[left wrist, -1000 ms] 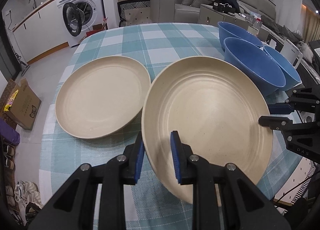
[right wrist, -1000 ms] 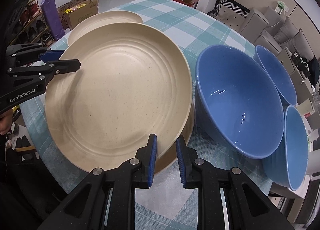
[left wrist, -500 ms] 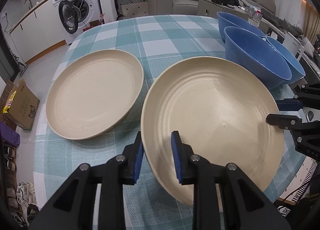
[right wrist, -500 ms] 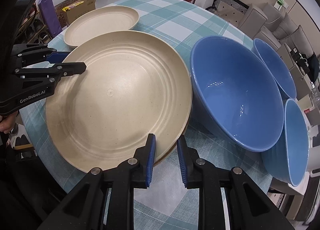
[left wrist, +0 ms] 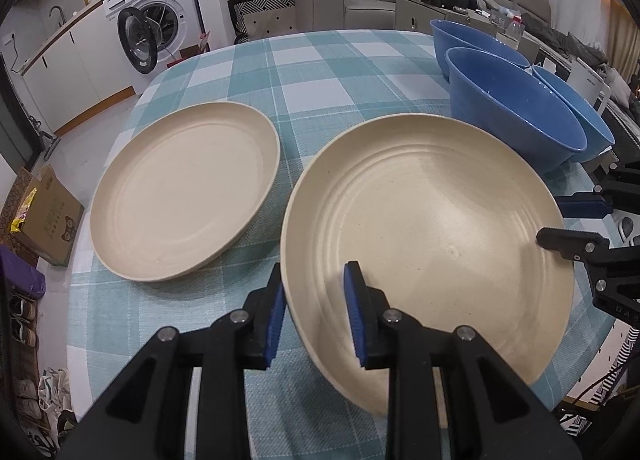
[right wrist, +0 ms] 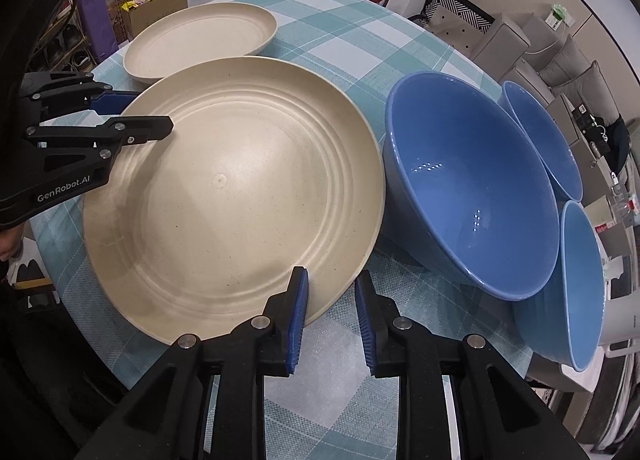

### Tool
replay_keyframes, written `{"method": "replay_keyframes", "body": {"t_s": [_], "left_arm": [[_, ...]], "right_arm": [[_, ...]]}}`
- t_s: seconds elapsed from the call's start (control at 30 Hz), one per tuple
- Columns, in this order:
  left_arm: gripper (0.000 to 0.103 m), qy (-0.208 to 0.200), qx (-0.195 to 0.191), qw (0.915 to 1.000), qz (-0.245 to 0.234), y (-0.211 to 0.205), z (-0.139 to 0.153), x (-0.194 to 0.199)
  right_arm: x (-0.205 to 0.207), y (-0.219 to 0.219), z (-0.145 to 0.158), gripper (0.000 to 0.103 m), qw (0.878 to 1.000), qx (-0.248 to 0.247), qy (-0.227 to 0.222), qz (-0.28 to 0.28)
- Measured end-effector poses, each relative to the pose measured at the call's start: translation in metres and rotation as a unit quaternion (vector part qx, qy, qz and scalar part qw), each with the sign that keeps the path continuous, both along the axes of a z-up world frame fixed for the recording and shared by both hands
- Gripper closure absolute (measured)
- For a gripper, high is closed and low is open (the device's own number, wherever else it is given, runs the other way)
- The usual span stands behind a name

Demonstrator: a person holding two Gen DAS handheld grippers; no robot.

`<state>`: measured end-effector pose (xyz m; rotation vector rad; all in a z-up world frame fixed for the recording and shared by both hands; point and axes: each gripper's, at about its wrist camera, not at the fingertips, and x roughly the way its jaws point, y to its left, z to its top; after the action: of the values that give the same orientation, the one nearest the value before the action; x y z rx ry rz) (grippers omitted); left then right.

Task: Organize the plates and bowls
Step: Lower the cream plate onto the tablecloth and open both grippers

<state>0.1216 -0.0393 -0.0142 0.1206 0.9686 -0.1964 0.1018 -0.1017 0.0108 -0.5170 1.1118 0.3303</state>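
A large beige plate (left wrist: 432,227) (right wrist: 224,187) lies flat on the checked tablecloth. My left gripper (left wrist: 314,312) (right wrist: 148,113) straddles its rim on one side, and my right gripper (right wrist: 330,316) (left wrist: 552,219) straddles the opposite rim. Both stand slightly open. In the right wrist view, cloth shows between the rim and the outer pad. A smaller beige plate (left wrist: 184,195) (right wrist: 200,39) lies just beyond, apart from the large one. Three blue bowls crowd the other side: a big bowl (left wrist: 516,115) (right wrist: 472,187) next to the large plate and two smaller bowls (right wrist: 544,139) (right wrist: 580,284).
The round table (left wrist: 320,71) has bare cloth behind the plates. Its near edge runs just under both grippers. On the floor stand a cardboard box (left wrist: 44,215) and a washing machine (left wrist: 152,39); sofas lie beyond the table.
The large plate was tilted over the smaller plate's rim and has come down flat on the cloth, apart from it. Both pairs of jaws have widened a little.
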Motion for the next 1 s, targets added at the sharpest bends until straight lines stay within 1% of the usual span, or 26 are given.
{"method": "replay_keyframes", "body": {"t_s": [0.33,0.5,0.57,0.63,0.7,0.8,0.97,1.0], "left_arm": [[0.077,-0.004,0.010,0.9999,-0.003,-0.004,-0.005,0.000],[0.077,-0.011,0.013,0.9998,-0.004,-0.005,-0.007,-0.001],[0.076,-0.012,0.013,0.9998,-0.004,-0.005,-0.007,-0.001],[0.072,-0.014,0.013,0.9998,-0.006,-0.005,-0.007,-0.002],[0.065,-0.013,0.009,0.9998,-0.015,-0.005,-0.007,-0.003],[0.055,-0.012,-0.007,0.9997,-0.022,-0.003,-0.003,-0.005],[0.049,-0.021,-0.026,0.9992,-0.020,0.007,0.008,-0.010],[0.049,-0.024,-0.029,0.9991,-0.019,0.009,0.011,-0.012]], "right_arm": [[0.001,0.003,-0.013,0.078,1.000,-0.017,0.000,0.002],[0.002,0.001,-0.013,0.078,1.000,-0.012,0.000,0.001],[0.000,0.001,-0.013,0.075,1.000,-0.010,0.000,0.002],[-0.001,0.001,-0.013,0.069,1.000,-0.007,0.002,0.005],[-0.002,0.001,-0.014,0.066,1.000,-0.003,0.004,0.008],[-0.003,0.001,-0.014,0.062,1.000,0.002,0.007,0.012],[-0.007,0.001,-0.001,0.052,0.999,0.029,-0.005,0.020],[-0.008,0.000,0.003,0.047,0.999,0.037,-0.009,0.021]]}}
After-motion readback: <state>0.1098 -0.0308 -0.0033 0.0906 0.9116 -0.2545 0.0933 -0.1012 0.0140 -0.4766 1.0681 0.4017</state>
